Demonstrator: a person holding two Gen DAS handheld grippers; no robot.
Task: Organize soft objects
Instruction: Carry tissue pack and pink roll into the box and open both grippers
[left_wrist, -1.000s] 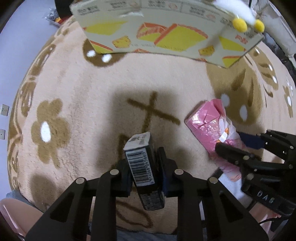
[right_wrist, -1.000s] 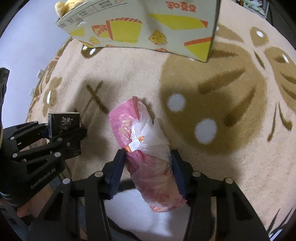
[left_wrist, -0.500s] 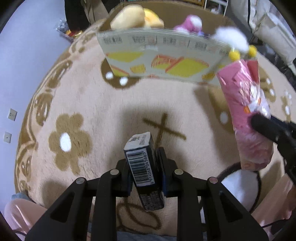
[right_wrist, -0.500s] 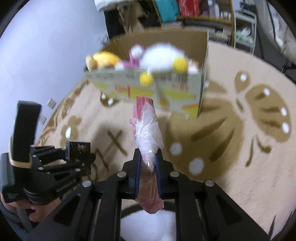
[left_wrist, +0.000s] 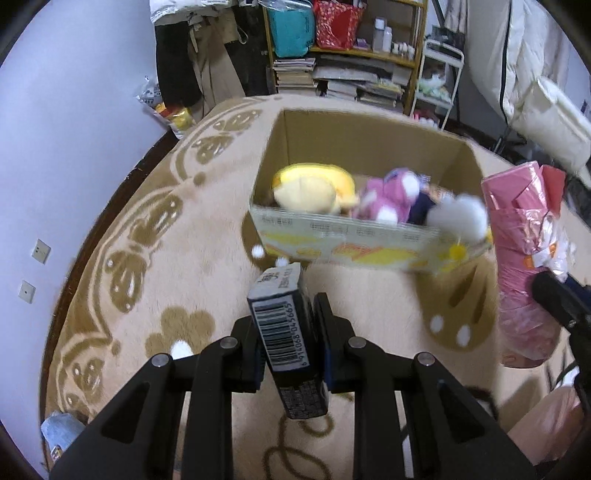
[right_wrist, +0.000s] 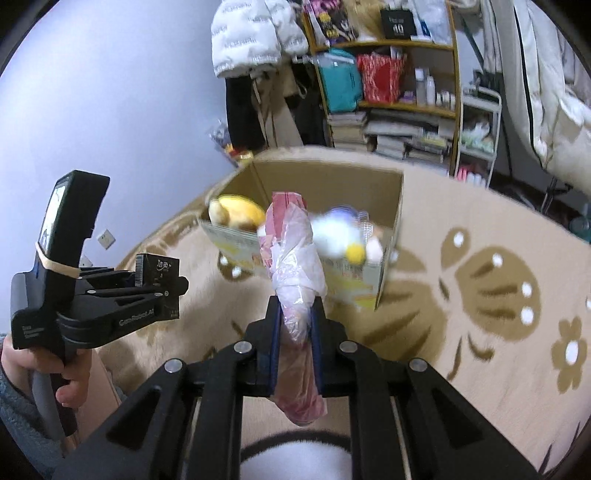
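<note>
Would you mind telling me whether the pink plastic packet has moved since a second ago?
Yes. The pink packet lay on the rug; now the right gripper holds it up off the rug, before the cardboard box.

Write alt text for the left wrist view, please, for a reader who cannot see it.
The left gripper holds a small black box with a barcode above a beige patterned rug. Ahead stands an open cardboard box with soft toys inside. At the right edge, the right gripper holds a pink plastic package.
</note>
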